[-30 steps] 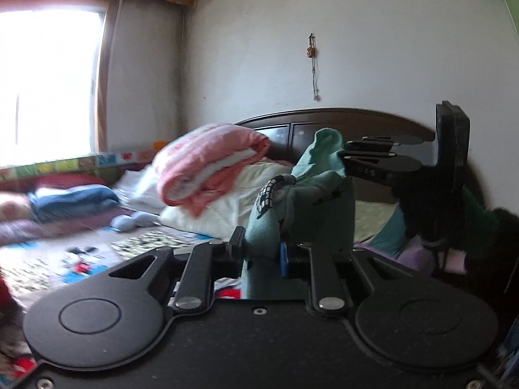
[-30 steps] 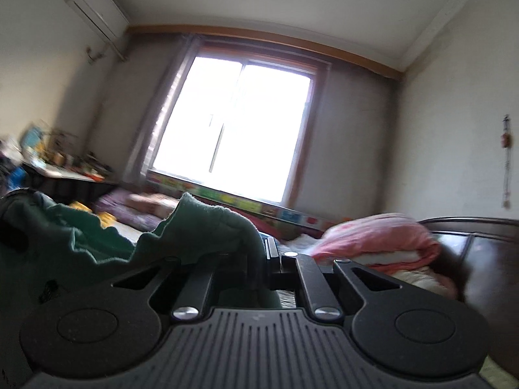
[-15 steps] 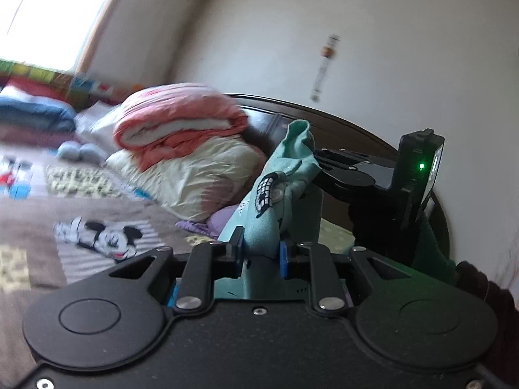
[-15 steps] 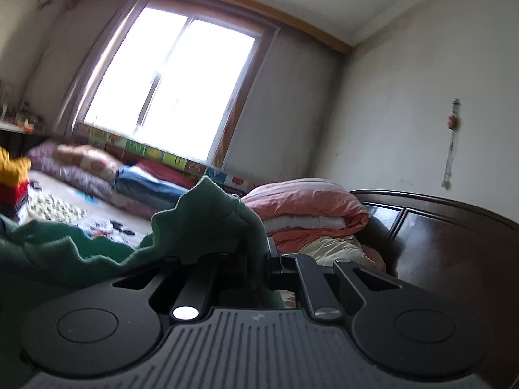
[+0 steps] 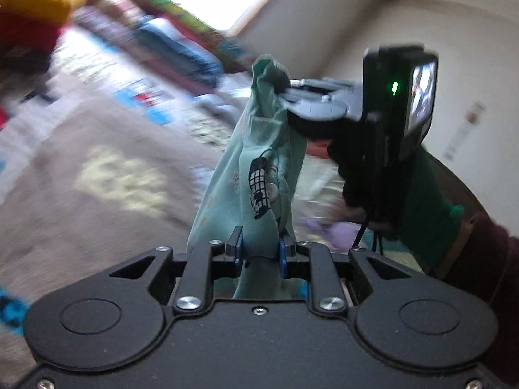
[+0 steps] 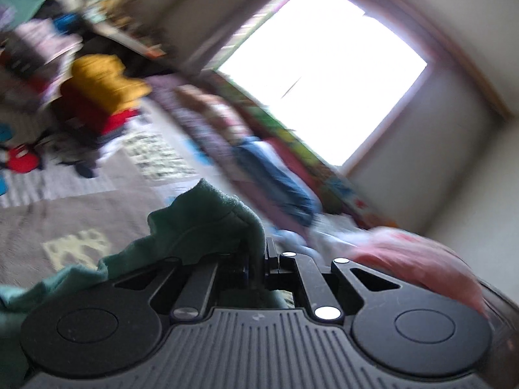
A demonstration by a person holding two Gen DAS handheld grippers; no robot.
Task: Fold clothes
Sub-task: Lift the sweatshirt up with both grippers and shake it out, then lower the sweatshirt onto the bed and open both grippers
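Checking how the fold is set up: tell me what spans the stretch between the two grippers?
In the left wrist view, only the green garment hangs between the left gripper and right gripper.

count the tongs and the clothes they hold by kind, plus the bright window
tongs: 2, left tongs and right tongs, both shut on the garment
green garment: 1, hanging between them
window: 1
total: 4

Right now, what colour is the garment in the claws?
Mint green garment with a dark grid print; left wrist view shows it best.
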